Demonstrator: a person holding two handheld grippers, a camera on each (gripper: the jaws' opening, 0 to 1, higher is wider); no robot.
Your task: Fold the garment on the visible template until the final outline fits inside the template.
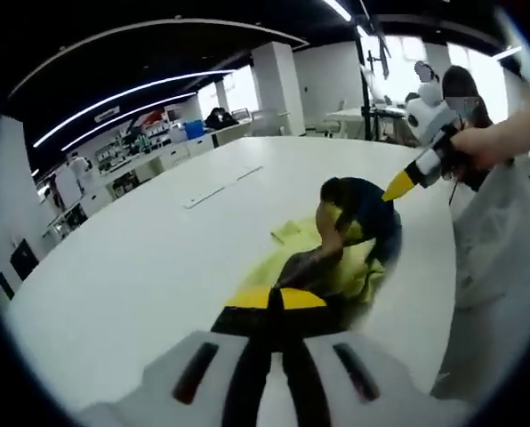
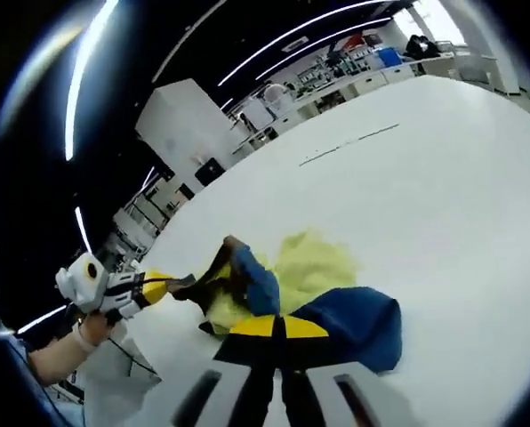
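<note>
Left gripper view: the left gripper (image 1: 277, 299) has its yellow-tipped jaws pressed together on the near edge of the garment (image 1: 347, 245), a bunched yellow and navy piece lying crumpled on the white surface (image 1: 149, 258). The right gripper (image 1: 400, 185) comes in from the right, its yellow tip at the navy fabric's far side; whether it pinches cannot be told there. Wide bare surface lies to the left and beyond, with thin marks (image 1: 220, 185) farther off.

Right gripper view: the right gripper (image 2: 279, 326) has its jaws closed on the navy edge of the garment (image 2: 311, 267). The left gripper (image 2: 158, 289) grips the opposite dark edge. Open surface (image 2: 425, 178) spreads past the fabric.
</note>
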